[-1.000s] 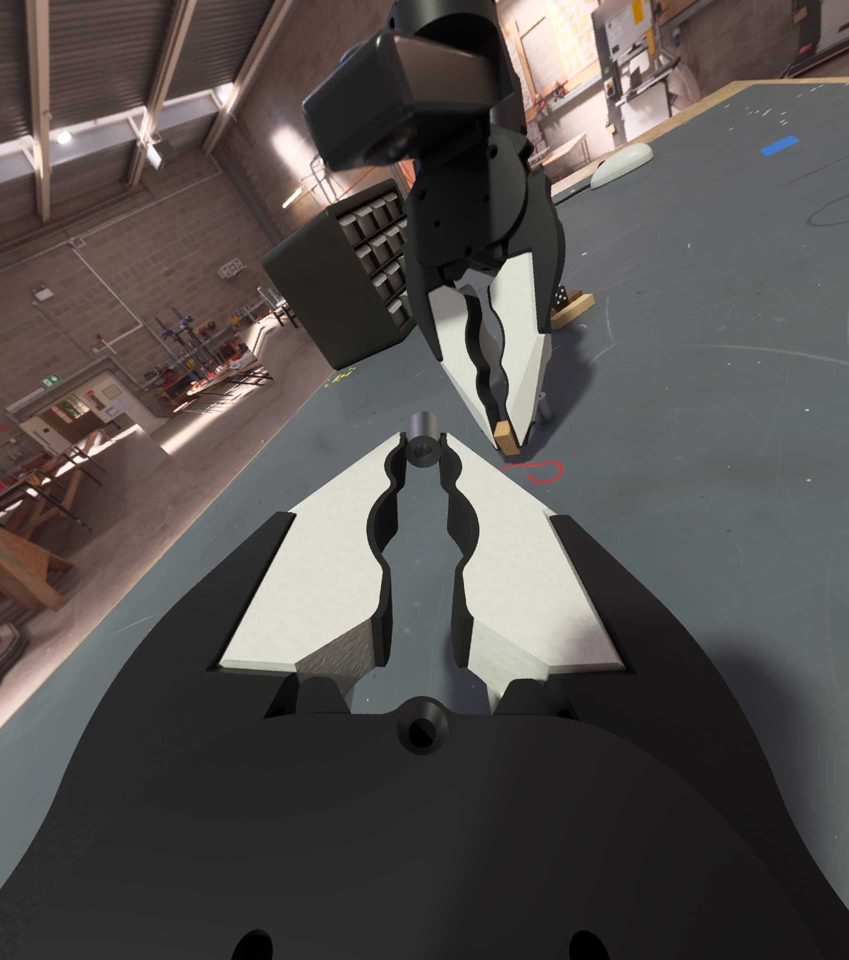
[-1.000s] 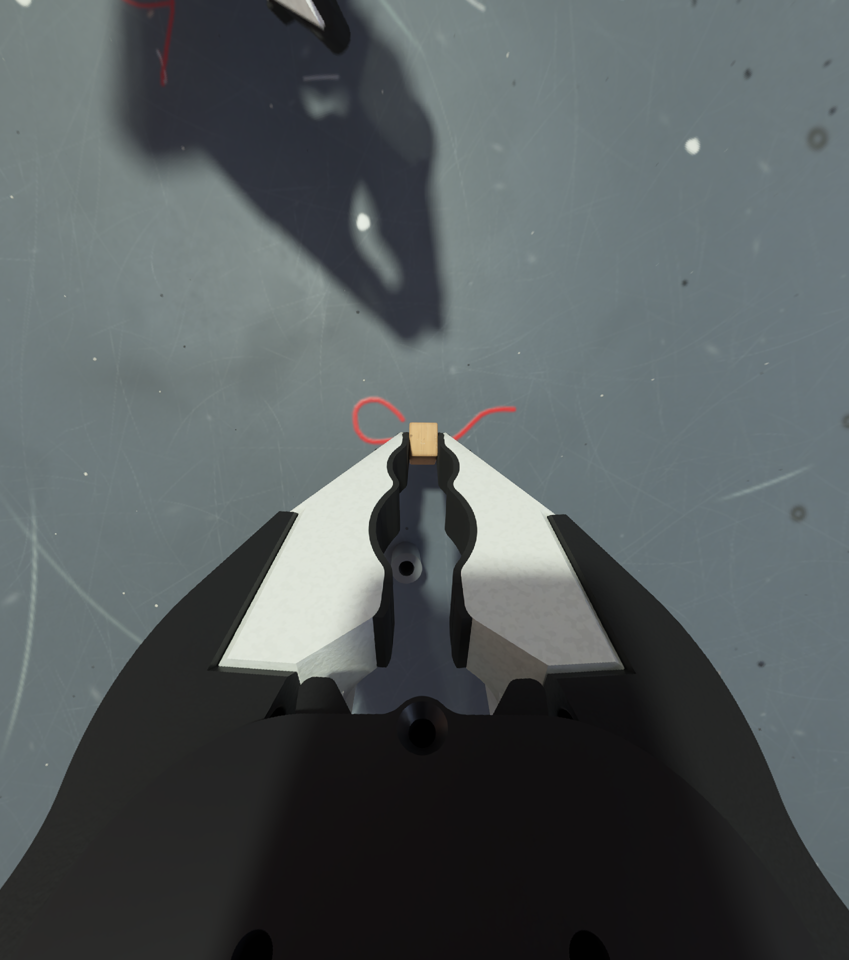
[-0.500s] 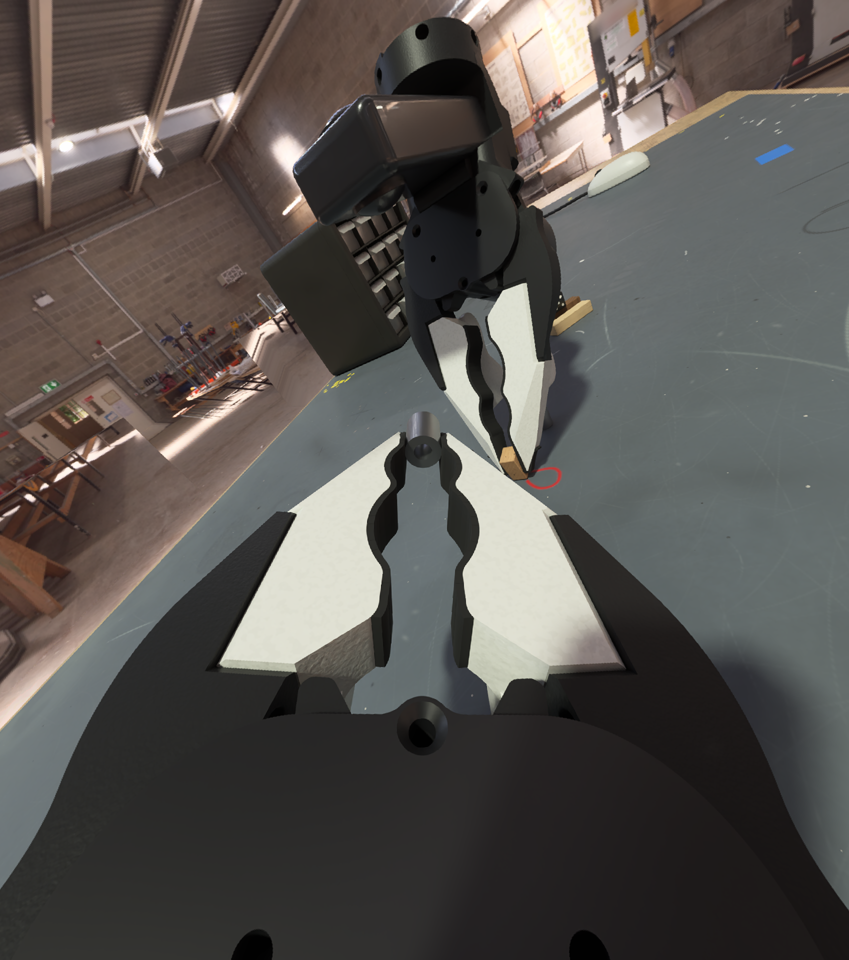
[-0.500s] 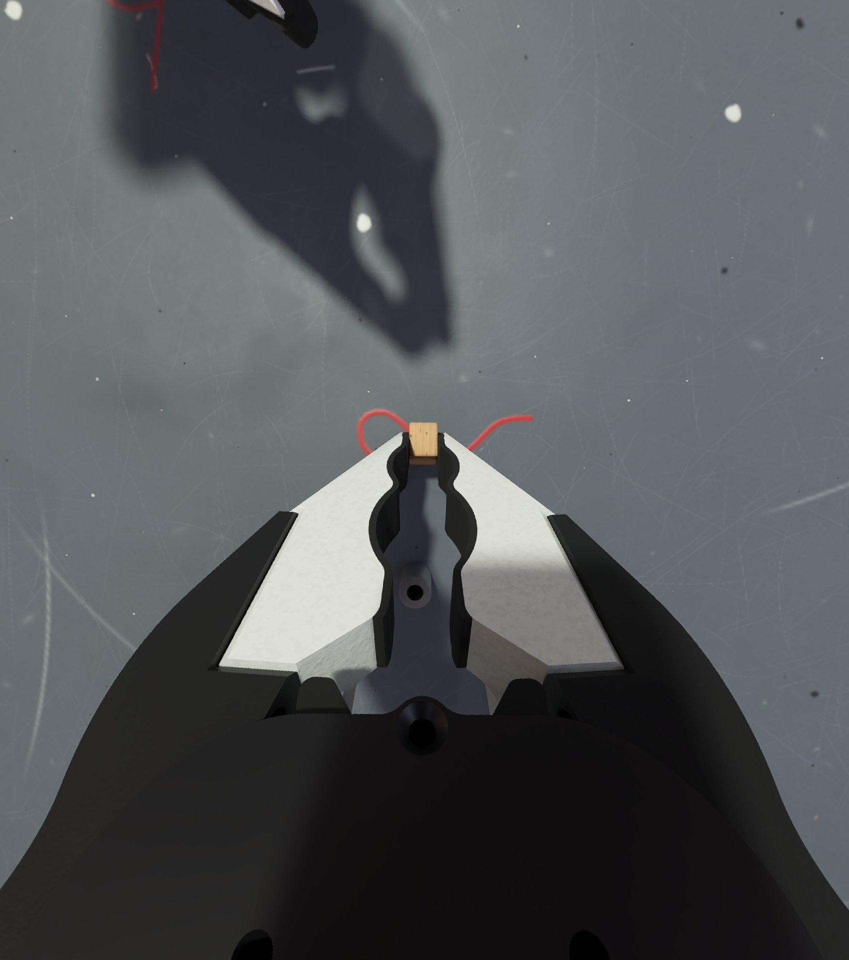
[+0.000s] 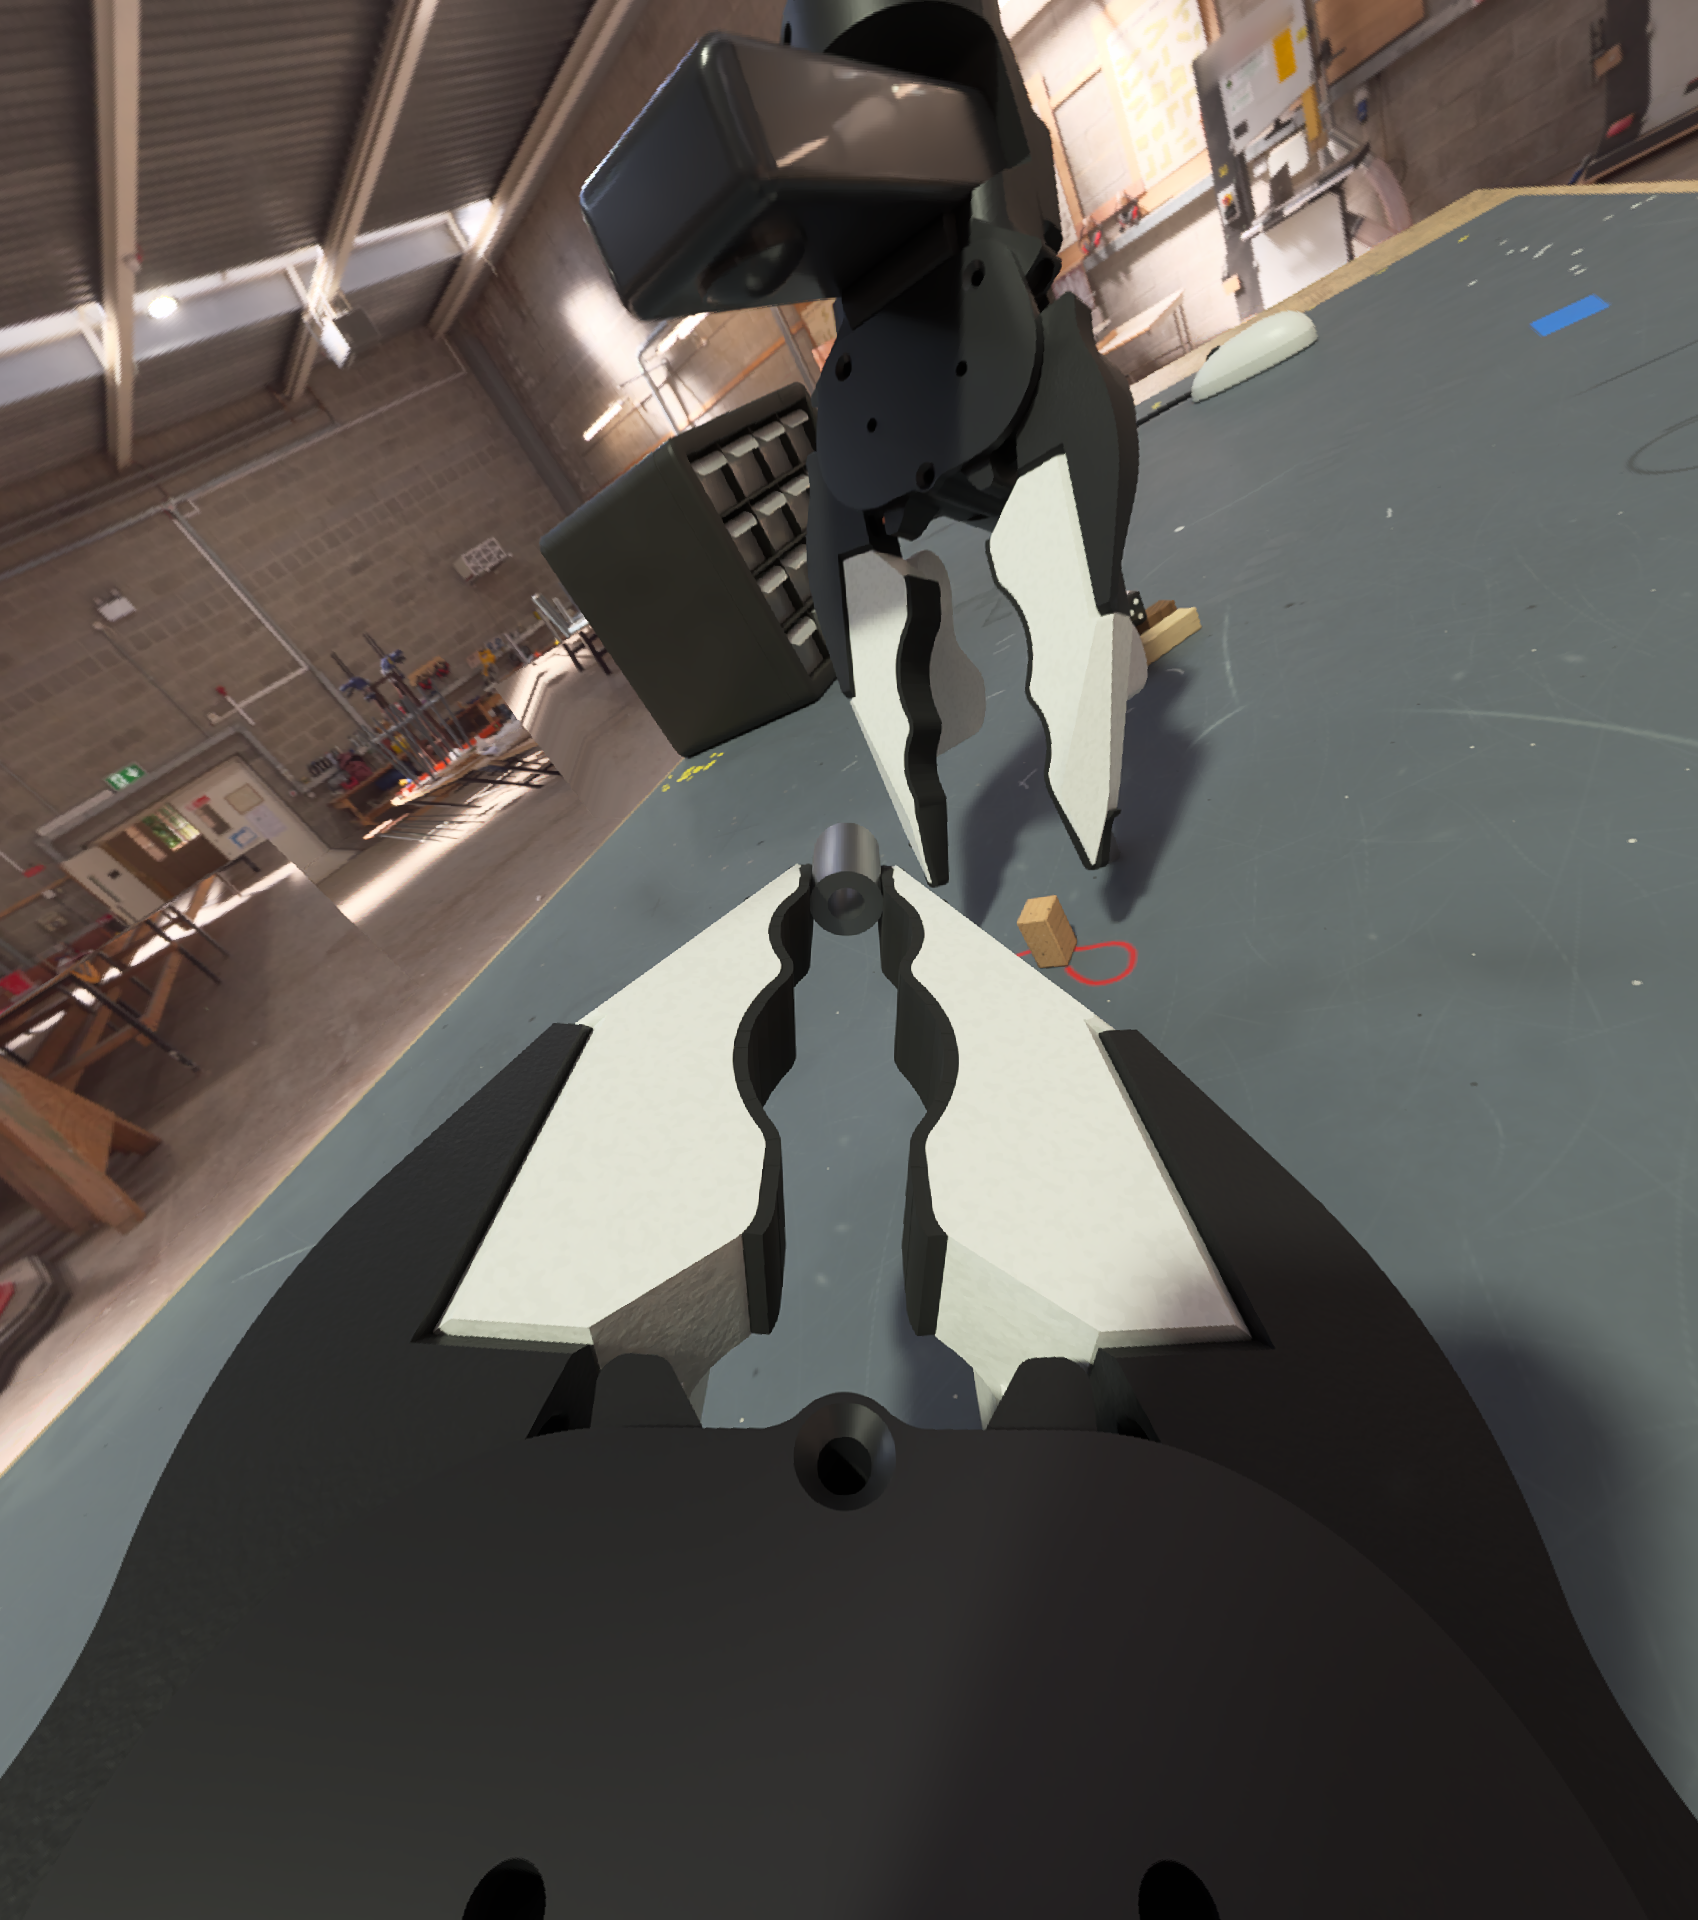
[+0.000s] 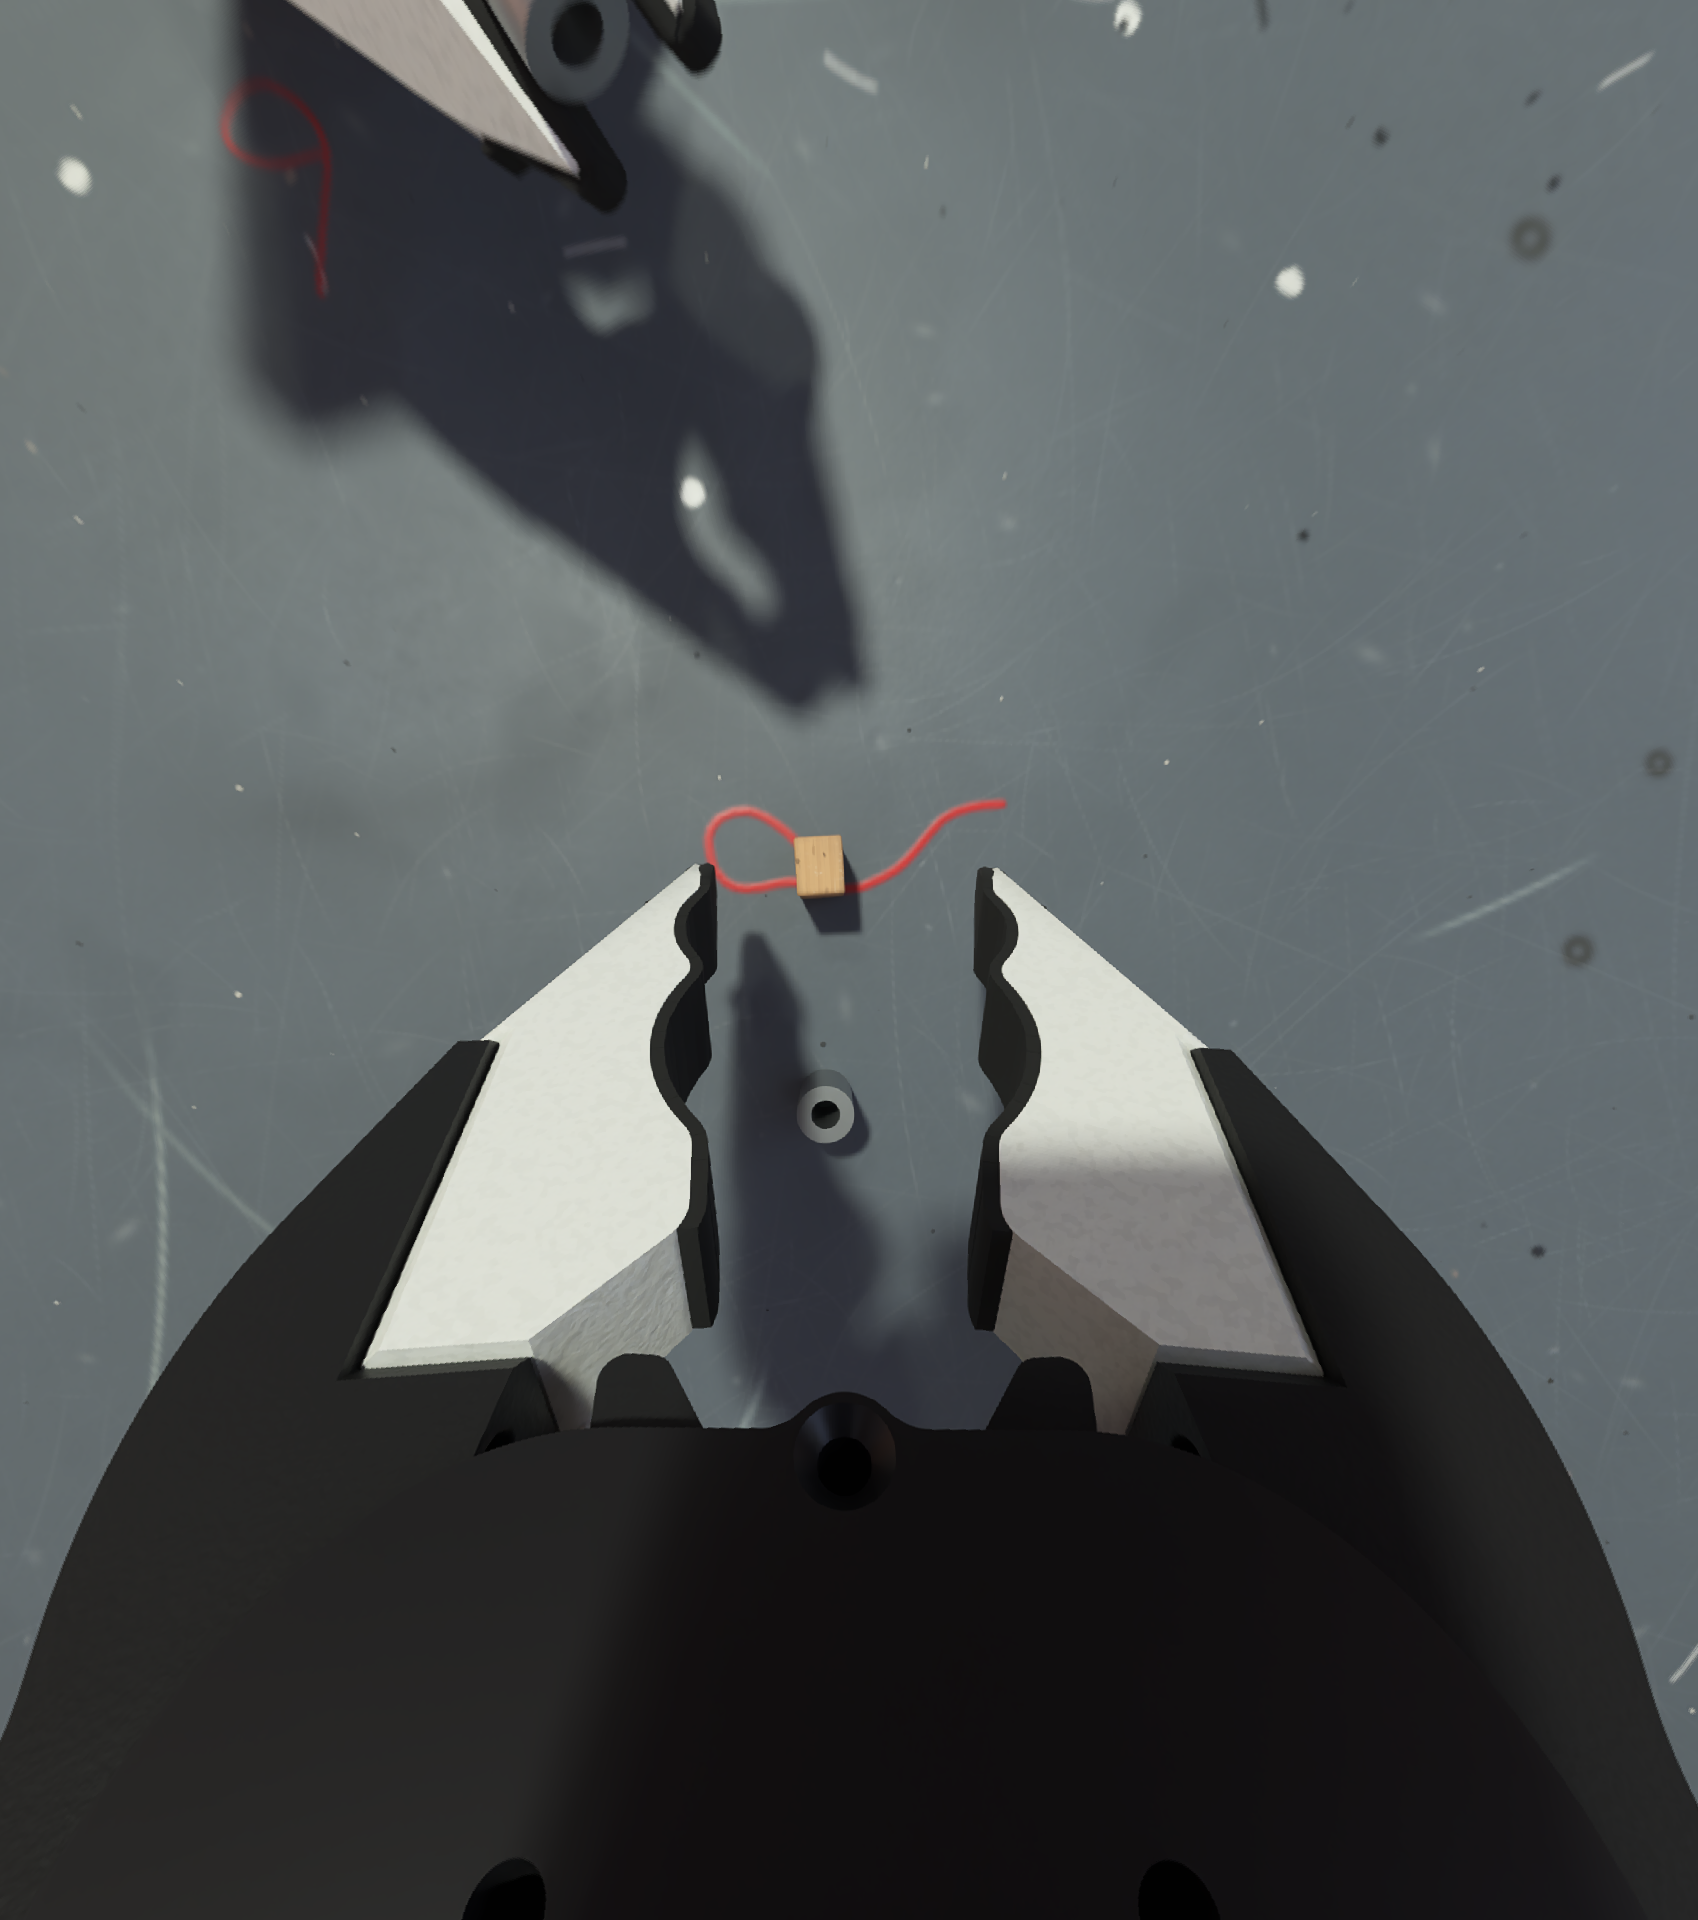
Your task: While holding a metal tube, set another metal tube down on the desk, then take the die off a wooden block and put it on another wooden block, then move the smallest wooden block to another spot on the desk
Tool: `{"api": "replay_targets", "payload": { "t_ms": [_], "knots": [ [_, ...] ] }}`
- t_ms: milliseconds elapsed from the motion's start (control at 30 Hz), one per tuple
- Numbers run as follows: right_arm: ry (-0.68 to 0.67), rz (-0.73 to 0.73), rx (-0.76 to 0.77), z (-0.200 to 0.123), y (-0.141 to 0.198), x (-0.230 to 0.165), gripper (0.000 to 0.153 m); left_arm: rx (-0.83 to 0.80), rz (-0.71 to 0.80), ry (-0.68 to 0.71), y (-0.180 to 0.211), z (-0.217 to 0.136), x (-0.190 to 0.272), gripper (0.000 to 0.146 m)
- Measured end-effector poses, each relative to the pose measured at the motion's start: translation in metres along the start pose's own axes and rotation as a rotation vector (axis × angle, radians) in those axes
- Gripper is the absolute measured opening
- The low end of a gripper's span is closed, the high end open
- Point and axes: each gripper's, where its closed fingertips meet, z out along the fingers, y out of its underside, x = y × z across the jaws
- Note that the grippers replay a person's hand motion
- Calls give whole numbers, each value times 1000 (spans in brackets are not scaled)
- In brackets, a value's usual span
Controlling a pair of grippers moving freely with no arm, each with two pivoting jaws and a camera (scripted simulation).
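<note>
One small wooden block (image 6: 818, 865) lies on the grey desk (image 6: 1344, 623) at frame centre, across a red thread (image 6: 928, 844), just beyond the right gripper (image 6: 840, 883), whose fingers stand wide apart and empty. Lower centre, a metal tube (image 6: 826, 1115) stands on the desk between those fingers. At upper left, the left gripper (image 5: 845, 883) is clamped on a second metal tube (image 5: 846, 896).

No readable text anywhere.
</note>
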Motion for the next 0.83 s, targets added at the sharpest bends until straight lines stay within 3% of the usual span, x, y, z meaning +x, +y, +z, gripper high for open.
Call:
{"api": "replay_targets", "payload": {
  "t_ms": [167, 333, 633, 833],
  "knots": [
    [-41, 18, 196, -17, -26, -7, 52, 22, 26, -35, -5, -3, -4, 11],
    [112, -144, 315, -28, -52, -7, 45, 29, 35, -34, -6, -4, -4, 11],
    [305, -412, 232, -15, -76, -16, 30, 3, 39, 19, -2, -2, 5, 11],
    [298, -469, 168, -7, -73, -20, 30, 23, 47, 73, -5, -2, 15, 11]
  ]
}}
